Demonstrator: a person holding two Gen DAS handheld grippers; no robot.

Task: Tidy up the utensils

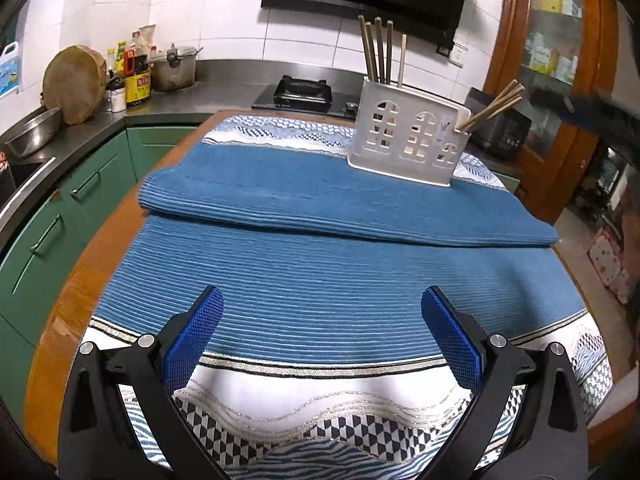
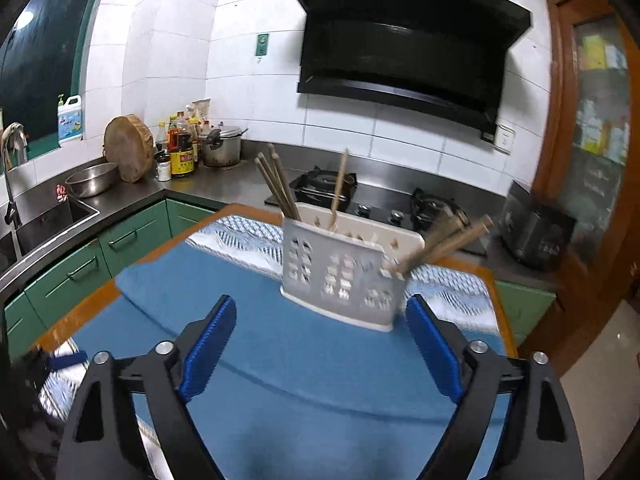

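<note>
A white utensil holder point(image 1: 404, 140) with window-shaped cut-outs stands on the far part of a blue striped cloth point(image 1: 320, 264). Several brown chopsticks point(image 1: 378, 50) stand upright in its left compartment, and more chopsticks point(image 1: 494, 106) lean out to the right from its right end. My left gripper point(image 1: 322, 306) is open above the near cloth, with nothing between its blue pads. In the right wrist view the holder point(image 2: 344, 276) sits just beyond my right gripper point(image 2: 320, 312), which is open and empty. Upright chopsticks point(image 2: 278, 184) and leaning chopsticks point(image 2: 444, 246) show there too.
The cloth covers a wooden table point(image 1: 80, 280). Behind it runs a steel counter with a gas hob point(image 2: 328, 186), a pot point(image 2: 220, 146), sauce bottles point(image 2: 182, 148), a round chopping block point(image 2: 130, 148), a steel bowl point(image 2: 92, 178) and a sink point(image 2: 44, 216). A wooden cabinet point(image 1: 560, 60) stands at the right.
</note>
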